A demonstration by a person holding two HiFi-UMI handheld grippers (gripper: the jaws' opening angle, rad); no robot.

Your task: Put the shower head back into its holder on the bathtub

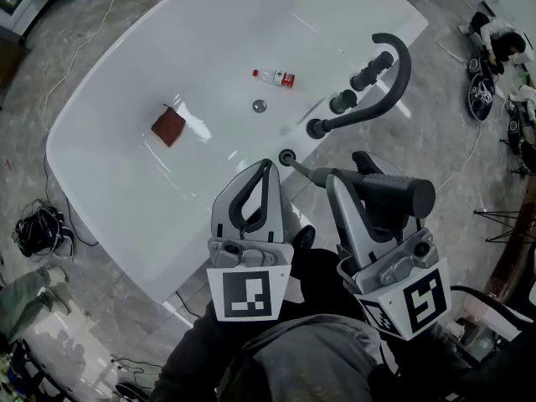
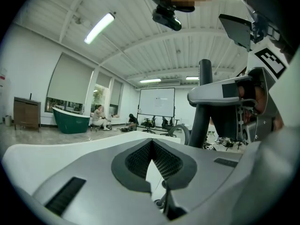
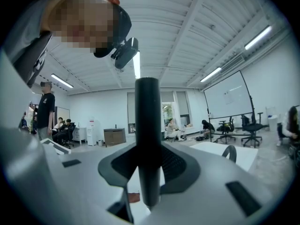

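Note:
My right gripper [image 1: 356, 184] is shut on the dark shower head [image 1: 394, 193], which lies crosswise over the tub's near rim. In the right gripper view the shower head's handle [image 3: 147, 139] stands upright between the pads of the right gripper [image 3: 148, 159]. Its hose [image 1: 311, 172] runs to the round holder [image 1: 287, 156] on the white bathtub's rim [image 1: 126, 224]. My left gripper [image 1: 268, 167] hovers just left of the holder, shut and empty. The left gripper [image 2: 151, 143] sees the shower head [image 2: 205, 102] to its right.
A curved dark faucet [image 1: 394, 82] and two knobs [image 1: 368, 72] stand on the rim beyond the holder. In the tub lie a red cloth [image 1: 168, 126], a small bottle [image 1: 276, 77] and the drain [image 1: 260, 105]. Cables [image 1: 38, 229] and people are on the floor around.

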